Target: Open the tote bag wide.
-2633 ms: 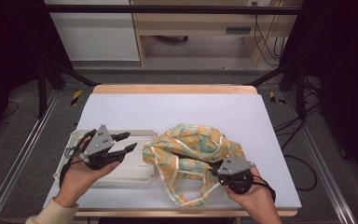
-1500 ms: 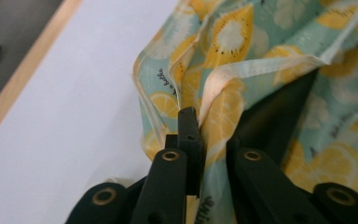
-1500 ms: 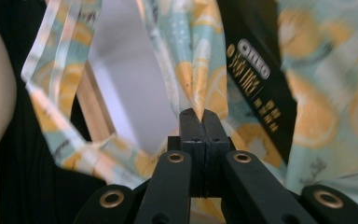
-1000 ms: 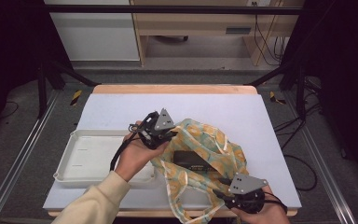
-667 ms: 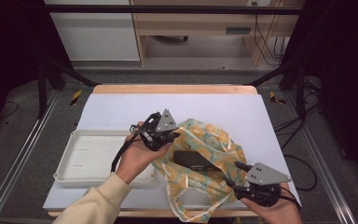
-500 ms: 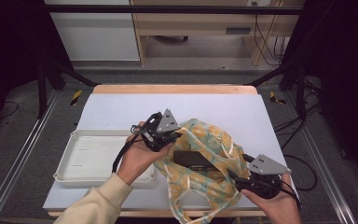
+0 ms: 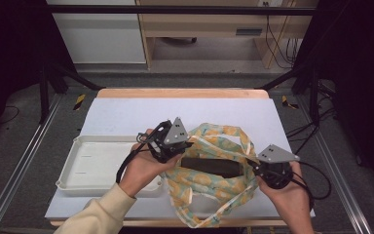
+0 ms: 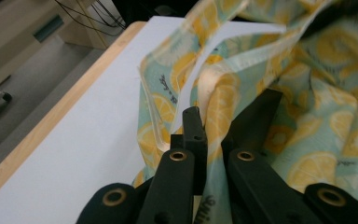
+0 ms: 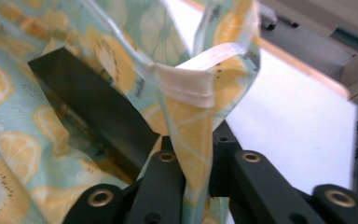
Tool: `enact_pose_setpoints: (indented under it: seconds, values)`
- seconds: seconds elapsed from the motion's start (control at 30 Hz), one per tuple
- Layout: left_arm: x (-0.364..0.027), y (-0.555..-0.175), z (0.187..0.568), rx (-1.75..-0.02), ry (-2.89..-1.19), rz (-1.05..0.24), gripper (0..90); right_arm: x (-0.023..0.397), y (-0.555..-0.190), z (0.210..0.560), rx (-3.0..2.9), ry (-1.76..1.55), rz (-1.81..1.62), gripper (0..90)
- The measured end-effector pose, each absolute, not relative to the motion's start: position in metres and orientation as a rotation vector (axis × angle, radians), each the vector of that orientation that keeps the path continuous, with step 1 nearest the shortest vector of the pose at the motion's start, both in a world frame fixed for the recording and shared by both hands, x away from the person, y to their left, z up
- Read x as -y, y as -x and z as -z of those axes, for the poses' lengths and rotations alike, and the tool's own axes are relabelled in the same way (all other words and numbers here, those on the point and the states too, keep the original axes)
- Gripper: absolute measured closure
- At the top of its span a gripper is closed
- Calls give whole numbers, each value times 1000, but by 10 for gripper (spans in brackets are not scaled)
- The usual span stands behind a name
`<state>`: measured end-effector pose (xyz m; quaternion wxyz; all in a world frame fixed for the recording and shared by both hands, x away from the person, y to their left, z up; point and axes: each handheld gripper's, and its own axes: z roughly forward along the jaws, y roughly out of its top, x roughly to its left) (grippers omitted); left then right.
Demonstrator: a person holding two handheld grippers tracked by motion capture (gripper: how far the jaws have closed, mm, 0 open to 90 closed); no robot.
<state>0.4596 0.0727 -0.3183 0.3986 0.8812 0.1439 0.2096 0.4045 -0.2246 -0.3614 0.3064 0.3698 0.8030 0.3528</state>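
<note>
Right gripper (image 7: pixel 256 166) has just been closing and now pinches the right rim of the lemon-print tote bag (image 7: pixel 209 187), fabric caught between its jaws in the right gripper view — 1 s ago it sat lower at the bag's near right corner, not yet on the rim. Left gripper (image 7: pixel 181 146) stays clamped on the left rim. With 2 grips pulling apart, the mouth gapes wider than before and a dark flat object (image 7: pixel 212 166) shows inside — bag looks ready for loading or unloading, my read. Bag sits on the white table mat (image 7: pixel 126 114), near-centre, touching the empty white tray (image 7: pixel 95 163) at its left. Beyond: wooden table edge (image 7: pixel 180 92), grey floor, black frame rails (image 7: pixel 9 180), a light wooden desk with cables.
</note>
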Motion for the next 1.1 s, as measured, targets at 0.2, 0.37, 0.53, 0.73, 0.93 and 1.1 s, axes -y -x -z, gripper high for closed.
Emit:
enact_pose_setpoints:
  seconds: [0.2, 0.37, 0.53, 0.73, 0.93, 1.1]
  values:
    - [-58, -469, 338, -362, -2306, -511, 900, 236, -414, 362, -2122, -966, -884, 880]
    - [-52, -474, 347, -380, -2328, -513, 900, 241, -427, 383, -2160, -1009, -870, 755]
    - [-51, -480, 349, -410, -2315, -531, 900, 241, -421, 383, -2138, -1027, -883, 501]
    - [-53, -486, 344, -455, -2254, -529, 900, 235, -415, 374, -2129, -1003, -951, 255]
    - [-53, -498, 343, -488, -2239, -548, 900, 230, -426, 368, -2143, -1009, -996, 281]
    - [-54, -515, 349, -524, -2240, -513, 900, 230, -443, 373, -2179, -1009, -960, 634]
